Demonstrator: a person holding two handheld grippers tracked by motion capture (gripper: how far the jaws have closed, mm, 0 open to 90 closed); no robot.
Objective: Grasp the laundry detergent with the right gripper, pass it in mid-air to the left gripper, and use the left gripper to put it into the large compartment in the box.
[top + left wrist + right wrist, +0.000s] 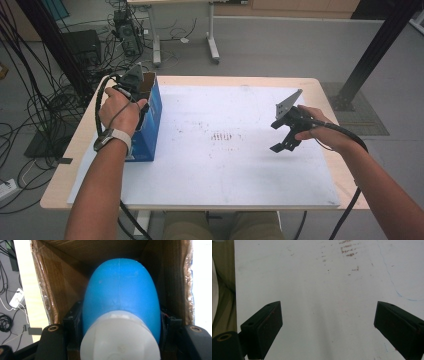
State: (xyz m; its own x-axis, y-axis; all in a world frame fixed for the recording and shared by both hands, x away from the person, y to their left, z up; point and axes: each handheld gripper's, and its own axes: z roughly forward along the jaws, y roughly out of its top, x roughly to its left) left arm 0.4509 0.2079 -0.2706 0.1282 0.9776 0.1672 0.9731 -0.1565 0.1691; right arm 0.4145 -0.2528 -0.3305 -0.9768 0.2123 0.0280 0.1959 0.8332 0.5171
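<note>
A blue bottle (121, 287) with a white cap (120, 337) lies between the jaws of my left gripper (121, 325), which is shut on it. The bottle points into an open box with brown cardboard walls (62, 285). In the high view the box (150, 120) is blue outside and stands at the table's left, with my left gripper (132, 85) reaching into its top. My right gripper (282, 140) hovers over the right part of the white mat (225, 165). It stands open, its fingers (265, 327) wide apart with only mat between them.
The white mat carries faint reddish marks (222, 136) at its middle. The wooden table edge (65, 165) shows around it. Cables (45, 105) lie on the floor at the left, another table's legs (212, 45) stand behind, and a black post (370, 55) rises at the right.
</note>
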